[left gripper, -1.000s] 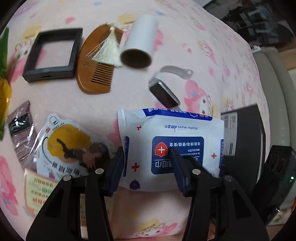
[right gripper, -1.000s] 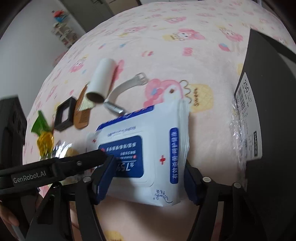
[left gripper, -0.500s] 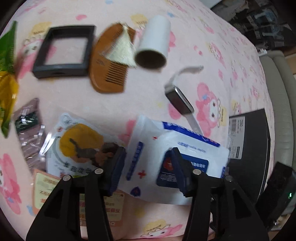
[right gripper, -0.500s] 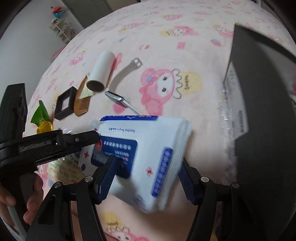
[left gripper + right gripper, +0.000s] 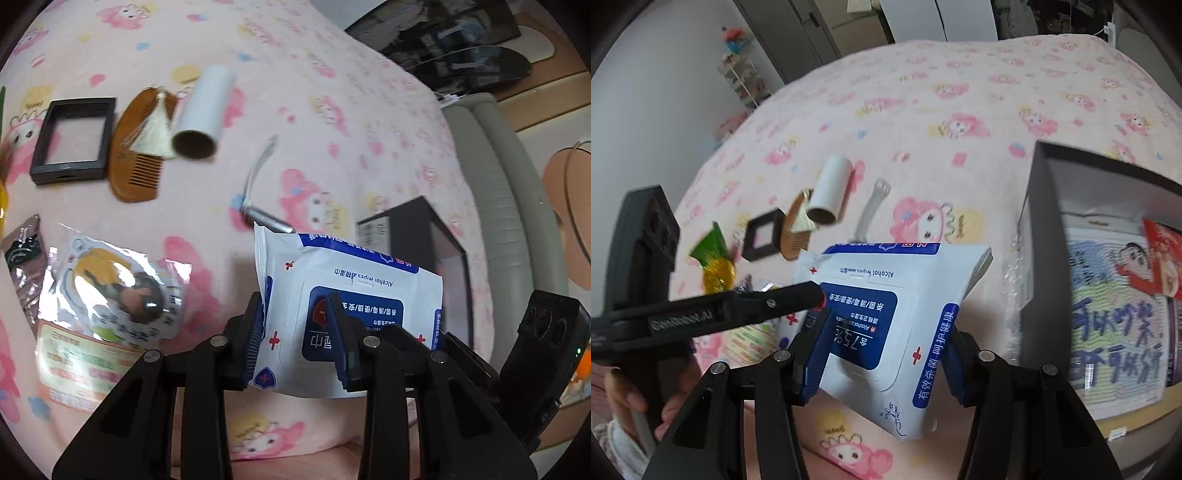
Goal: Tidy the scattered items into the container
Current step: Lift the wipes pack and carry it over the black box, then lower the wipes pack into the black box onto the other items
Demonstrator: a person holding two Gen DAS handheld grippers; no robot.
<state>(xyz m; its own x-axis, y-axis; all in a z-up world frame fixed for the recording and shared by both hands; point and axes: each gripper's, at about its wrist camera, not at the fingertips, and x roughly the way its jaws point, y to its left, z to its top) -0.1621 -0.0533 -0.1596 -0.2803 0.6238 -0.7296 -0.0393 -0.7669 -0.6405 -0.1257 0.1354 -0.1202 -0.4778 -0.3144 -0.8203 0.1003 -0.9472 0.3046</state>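
Note:
A white and blue pack of alcohol wipes hangs tilted above the pink bedspread, held from two sides. My left gripper has its jaws closing on the pack's left end, with the pads pressing into it. My right gripper is also closing, and it squeezes the wipes pack across its width. The left gripper's finger reaches in from the left in the right wrist view. The black box stands open just right of the pack, with printed packets inside. The same box shows behind the pack.
On the bedspread lie a white roll, a wooden comb with a tassel, a black square frame, a watch with a grey strap, a snack packet and a green and gold sweet. A hand holds the left gripper.
Both grippers have tightened on the wipes pack and lifted it off the bedspread. It now hangs tilted nearer the box, whose inside has come into the right wrist view.

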